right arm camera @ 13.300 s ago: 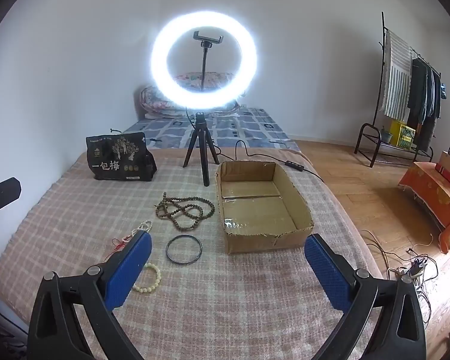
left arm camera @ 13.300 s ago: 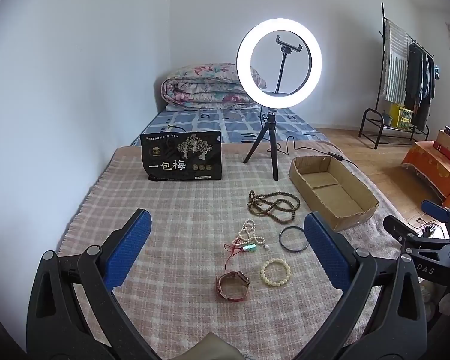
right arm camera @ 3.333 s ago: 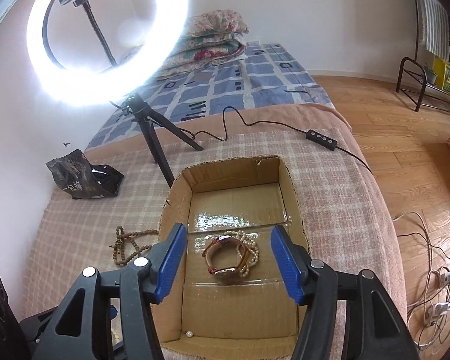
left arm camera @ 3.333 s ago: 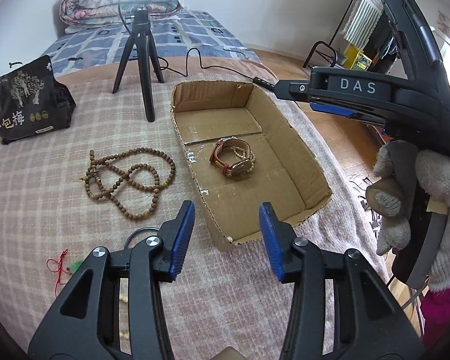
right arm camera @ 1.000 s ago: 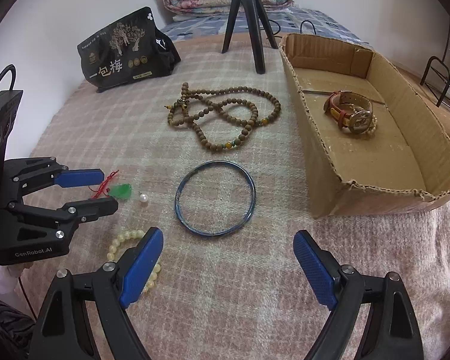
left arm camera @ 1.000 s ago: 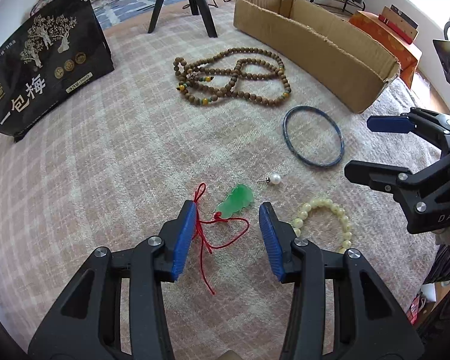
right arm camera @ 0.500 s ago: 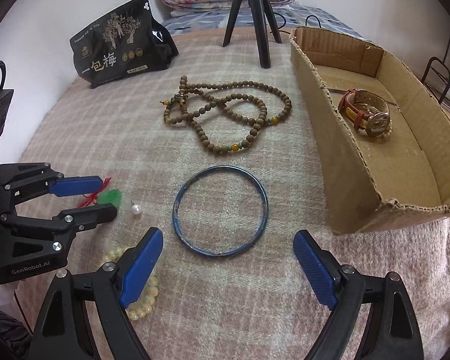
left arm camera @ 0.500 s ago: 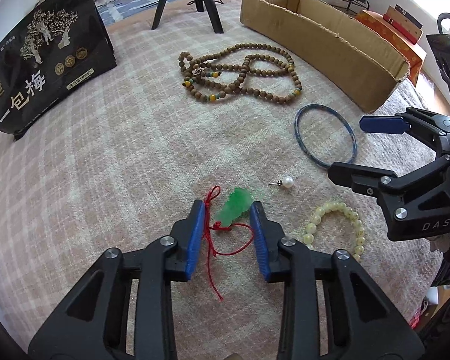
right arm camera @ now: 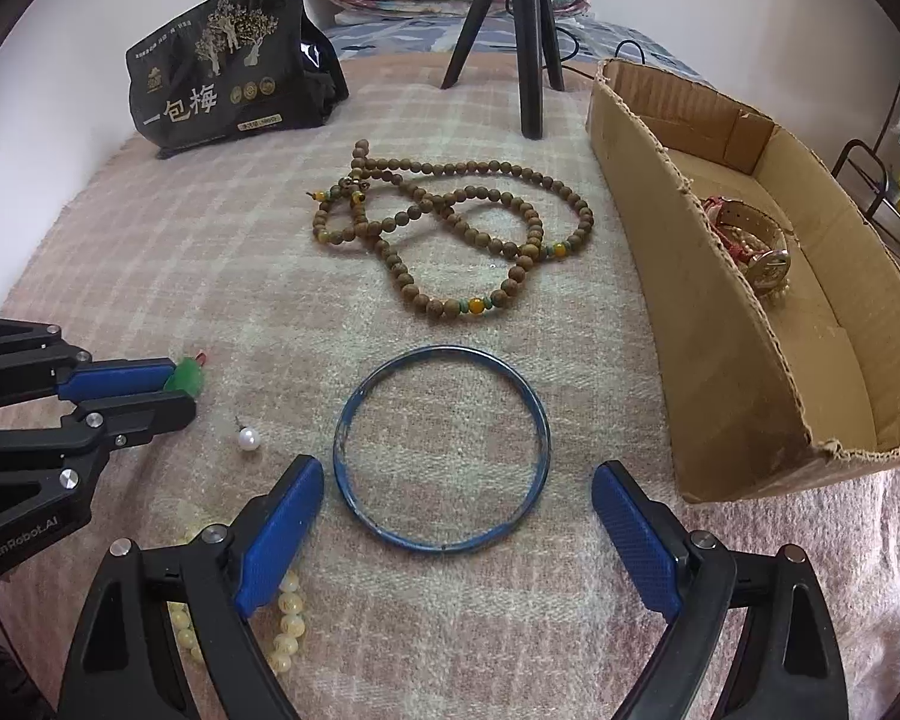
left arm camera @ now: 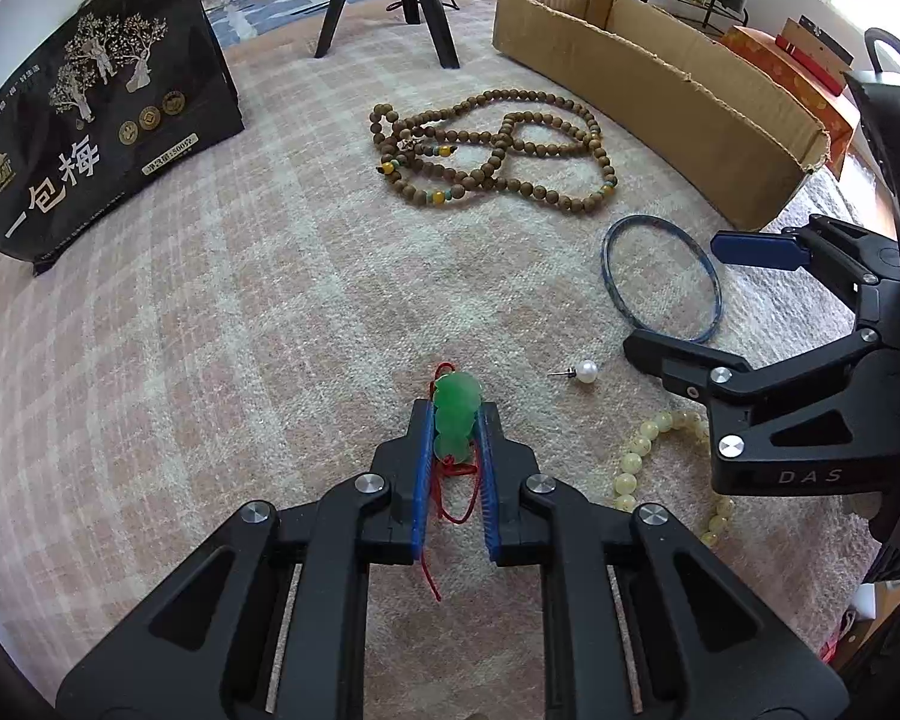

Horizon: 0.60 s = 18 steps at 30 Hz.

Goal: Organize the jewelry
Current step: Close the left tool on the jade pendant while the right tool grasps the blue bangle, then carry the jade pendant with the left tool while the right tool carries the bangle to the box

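My left gripper (left arm camera: 455, 414) is shut on a green jade pendant (left arm camera: 455, 414) with a red cord, low on the checked blanket; it also shows in the right wrist view (right arm camera: 187, 377). My right gripper (right arm camera: 450, 480) is open and empty, its jaws either side of a blue bangle (right arm camera: 443, 465), close above it. A pearl earring (right arm camera: 248, 438), a cream bead bracelet (left arm camera: 660, 462) and a long brown bead necklace (right arm camera: 450, 240) lie on the blanket. The cardboard box (right arm camera: 744, 360) at the right holds a watch (right arm camera: 762, 258) and pale pearl beads.
A black snack bag (right arm camera: 222, 84) stands at the back left. A black tripod (right arm camera: 528, 42) stands at the back, next to the box's far corner. The blanket's front edge is just below the right gripper.
My left gripper has closed on the green pendant, which lay between its open jaws before. My right gripper has moved down and closer to the blue bangle, still open.
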Tool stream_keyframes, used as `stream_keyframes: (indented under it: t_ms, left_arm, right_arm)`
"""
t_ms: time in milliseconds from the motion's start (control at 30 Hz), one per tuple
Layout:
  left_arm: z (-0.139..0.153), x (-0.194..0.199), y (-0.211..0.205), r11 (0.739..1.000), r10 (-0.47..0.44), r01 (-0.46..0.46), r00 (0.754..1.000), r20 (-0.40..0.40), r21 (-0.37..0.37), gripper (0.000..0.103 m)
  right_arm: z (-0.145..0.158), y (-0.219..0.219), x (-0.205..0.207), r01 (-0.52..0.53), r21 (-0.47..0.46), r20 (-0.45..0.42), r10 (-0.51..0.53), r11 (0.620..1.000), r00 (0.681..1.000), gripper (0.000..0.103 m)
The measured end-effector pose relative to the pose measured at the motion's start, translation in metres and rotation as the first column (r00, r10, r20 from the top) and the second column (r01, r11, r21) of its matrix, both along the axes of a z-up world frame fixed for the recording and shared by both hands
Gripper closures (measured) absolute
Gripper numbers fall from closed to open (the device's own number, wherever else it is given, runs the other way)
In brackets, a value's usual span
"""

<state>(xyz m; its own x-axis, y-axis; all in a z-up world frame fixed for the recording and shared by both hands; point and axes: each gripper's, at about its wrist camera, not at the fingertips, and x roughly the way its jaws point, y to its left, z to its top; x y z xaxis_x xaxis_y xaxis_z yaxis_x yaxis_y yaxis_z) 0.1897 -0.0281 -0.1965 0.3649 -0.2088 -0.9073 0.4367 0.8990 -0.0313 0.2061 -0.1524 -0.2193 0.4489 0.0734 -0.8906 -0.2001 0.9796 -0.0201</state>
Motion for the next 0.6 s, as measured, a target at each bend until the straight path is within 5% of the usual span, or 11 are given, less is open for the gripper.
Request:
stream_keyframes:
  t_ms: [167, 600]
  left_arm:
    - [-0.001, 0.001, 0.001, 1.0, 0.006, -0.006, 1.0, -0.005, -0.006, 0.091]
    - [0.011, -0.001, 0.006, 0.998, 0.062, -0.062, 0.998, 0.013, -0.015, 0.091]
  right_arm:
    - [0.003, 0.003, -0.001, -0.022, -0.009, 0.012, 0.022, 1.0, 1.0, 0.03]
    - [0.015, 0.001, -0.007, -0.032, 0.018, 0.019, 0.032, 0.999, 0.999, 0.03]
